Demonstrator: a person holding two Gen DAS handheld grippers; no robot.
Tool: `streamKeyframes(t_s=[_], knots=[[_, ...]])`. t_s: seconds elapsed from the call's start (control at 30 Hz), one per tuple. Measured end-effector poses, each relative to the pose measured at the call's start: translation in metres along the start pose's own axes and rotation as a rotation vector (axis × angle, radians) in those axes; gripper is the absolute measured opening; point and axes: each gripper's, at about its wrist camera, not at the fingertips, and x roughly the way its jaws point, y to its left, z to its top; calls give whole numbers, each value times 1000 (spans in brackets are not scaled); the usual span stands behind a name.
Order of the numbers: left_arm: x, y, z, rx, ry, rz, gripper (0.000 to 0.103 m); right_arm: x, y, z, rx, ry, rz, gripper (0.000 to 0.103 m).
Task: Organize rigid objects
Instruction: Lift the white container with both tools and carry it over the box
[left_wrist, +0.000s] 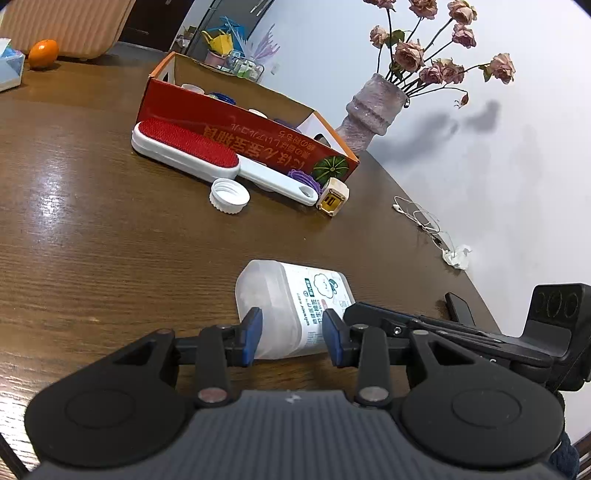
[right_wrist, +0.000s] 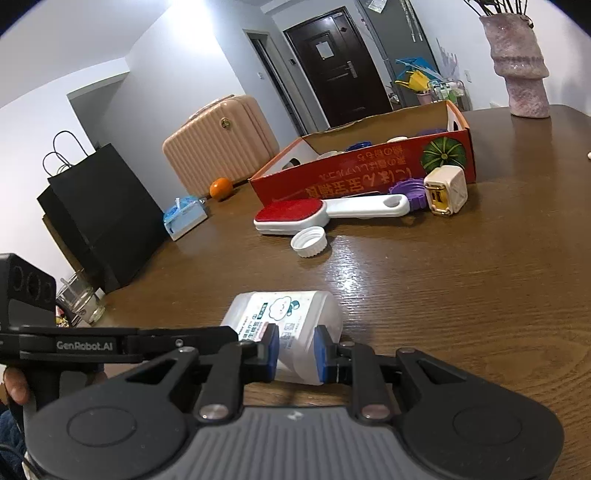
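While both grippers, left (left_wrist: 291, 338) and right (right_wrist: 296, 353), clamped the jar (left_wrist: 295, 306) lying on the table (left_wrist: 110, 240), opposed pulls risked twisting it loose; its smooth plastic looked slippery.

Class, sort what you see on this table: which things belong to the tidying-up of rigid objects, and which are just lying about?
Belong to the job:
translucent container, between both grippers' fingers
red box
lint brush
white cap
purple lid
charger plug

Just lying about:
vase of roses
orange
tissue pack
earphones
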Motion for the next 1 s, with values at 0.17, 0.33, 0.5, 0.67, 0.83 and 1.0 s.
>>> streamKeyframes(t_s=[0.17, 0.33, 0.5, 0.67, 0.83, 1.0], knots=[[3, 0, 2, -4, 2, 6, 38, 3, -9, 1, 51, -25, -1, 22], [10, 7, 8, -28, 5, 8, 39, 9, -19, 5, 104, -31, 11, 22], [18, 15, 13, -56, 25, -26, 41, 12, -21, 6, 111, -35, 21, 16], [18, 14, 17, -53, 18, -37, 34, 7, -15, 16, 98, -67, 18, 12], [20, 6, 46, -10, -22, -84, 34, 9, -15, 56, 67, -137, -18, 12], [31, -6, 107, 57, -97, -82, 34, 30, -22, 121, 57, -217, -43, 12]])
